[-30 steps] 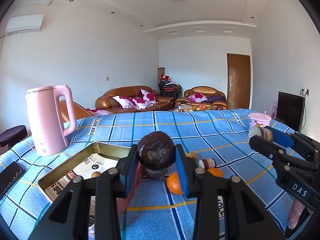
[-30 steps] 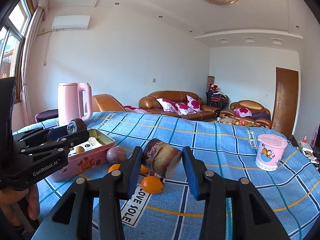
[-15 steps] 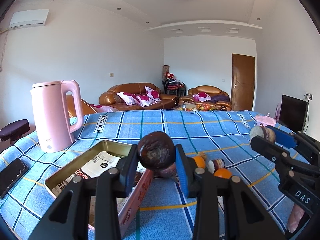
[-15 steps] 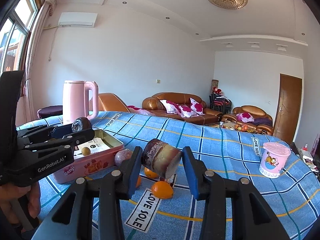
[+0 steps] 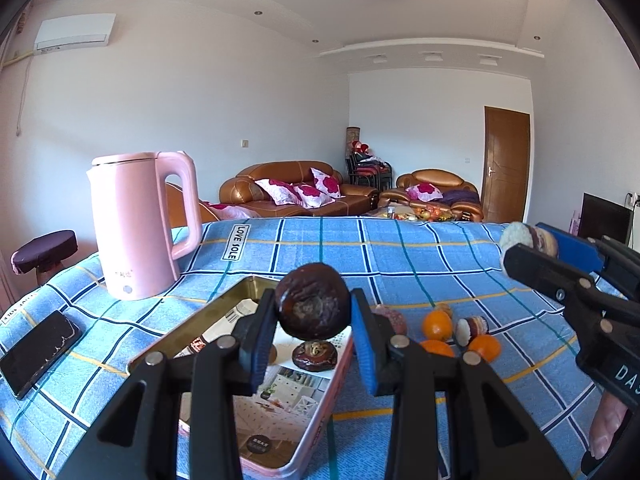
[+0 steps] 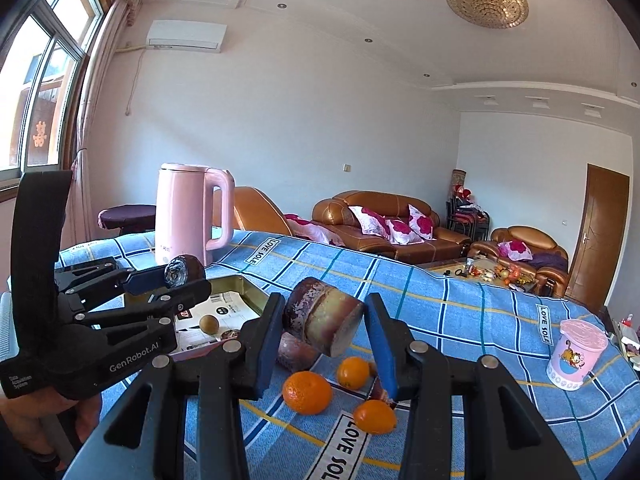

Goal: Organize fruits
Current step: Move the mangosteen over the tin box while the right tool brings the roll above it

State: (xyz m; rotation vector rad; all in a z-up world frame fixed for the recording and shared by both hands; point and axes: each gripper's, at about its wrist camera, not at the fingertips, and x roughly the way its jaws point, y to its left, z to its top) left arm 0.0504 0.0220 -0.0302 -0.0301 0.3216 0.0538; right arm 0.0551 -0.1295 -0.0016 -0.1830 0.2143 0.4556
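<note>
Blue-checked desk (image 5: 400, 252), item: our left gripper (image 5: 312, 332), jaws clamped on a dark round fruit (image 5: 312, 306), now carried over the pink tin (image 5: 320, 412), release imminent; right gripper (image 6: 324, 332) grips a cut fruit piece (image 6: 324, 320).

Both cameras sat low and close over the blue checked table (image 5: 400, 256), facing the sofas (image 6: 384, 220); each showed the kettle (image 5: 136, 224), tin (image 5: 320, 400) and oranges (image 6: 307, 392).
</note>
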